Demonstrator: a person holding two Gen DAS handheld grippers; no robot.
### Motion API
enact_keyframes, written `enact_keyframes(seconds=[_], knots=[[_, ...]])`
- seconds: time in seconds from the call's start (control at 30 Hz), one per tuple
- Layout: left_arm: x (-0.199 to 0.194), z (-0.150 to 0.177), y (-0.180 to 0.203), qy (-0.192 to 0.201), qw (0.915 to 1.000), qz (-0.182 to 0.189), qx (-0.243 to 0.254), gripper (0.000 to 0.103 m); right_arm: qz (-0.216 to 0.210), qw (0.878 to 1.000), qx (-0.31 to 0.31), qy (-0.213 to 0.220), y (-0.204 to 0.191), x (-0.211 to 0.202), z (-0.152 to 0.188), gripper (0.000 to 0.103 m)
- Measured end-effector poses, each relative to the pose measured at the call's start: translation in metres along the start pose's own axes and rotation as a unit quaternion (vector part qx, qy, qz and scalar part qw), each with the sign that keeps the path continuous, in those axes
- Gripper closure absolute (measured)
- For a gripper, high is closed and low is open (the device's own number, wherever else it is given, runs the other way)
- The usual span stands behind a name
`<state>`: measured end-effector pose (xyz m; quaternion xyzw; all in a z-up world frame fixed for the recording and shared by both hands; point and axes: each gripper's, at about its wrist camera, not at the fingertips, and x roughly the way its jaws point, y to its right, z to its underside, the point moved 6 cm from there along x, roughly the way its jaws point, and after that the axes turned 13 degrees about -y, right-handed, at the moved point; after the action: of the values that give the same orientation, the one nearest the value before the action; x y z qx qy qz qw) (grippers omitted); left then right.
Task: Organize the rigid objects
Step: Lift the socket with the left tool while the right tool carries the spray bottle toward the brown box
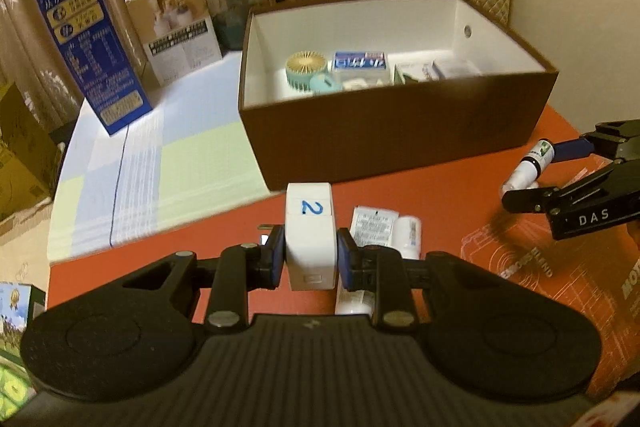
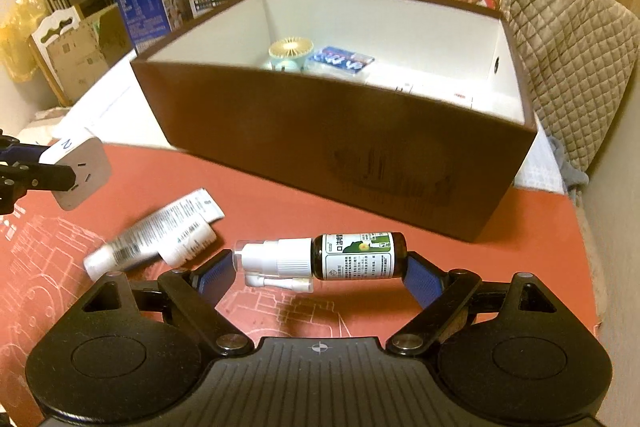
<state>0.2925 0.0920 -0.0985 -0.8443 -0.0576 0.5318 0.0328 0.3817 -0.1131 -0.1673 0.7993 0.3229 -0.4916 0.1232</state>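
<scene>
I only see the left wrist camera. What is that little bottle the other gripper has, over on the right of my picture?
Observer: A spray bottle with a brown body, a green and white label and a white nozzle. It lies sideways across the right gripper.
Child: Is it really held?
Observer: Yes. The pads press on its two ends, the nozzle cap on one and the brown bottom on the other.
Child: What's on the front of my white block?
Observer: The white block has socket slots in its front face.
</scene>
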Motion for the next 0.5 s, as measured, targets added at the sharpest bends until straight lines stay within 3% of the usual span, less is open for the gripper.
enact_keyframes(seconds=[0.5], knots=[[-0.037, -0.038, 0.001, 0.050, 0.9983, 0.015, 0.024, 0.080, -0.033, 0.999, 0.016, 0.034, -0.001, -0.050, -0.031, 0.017]])
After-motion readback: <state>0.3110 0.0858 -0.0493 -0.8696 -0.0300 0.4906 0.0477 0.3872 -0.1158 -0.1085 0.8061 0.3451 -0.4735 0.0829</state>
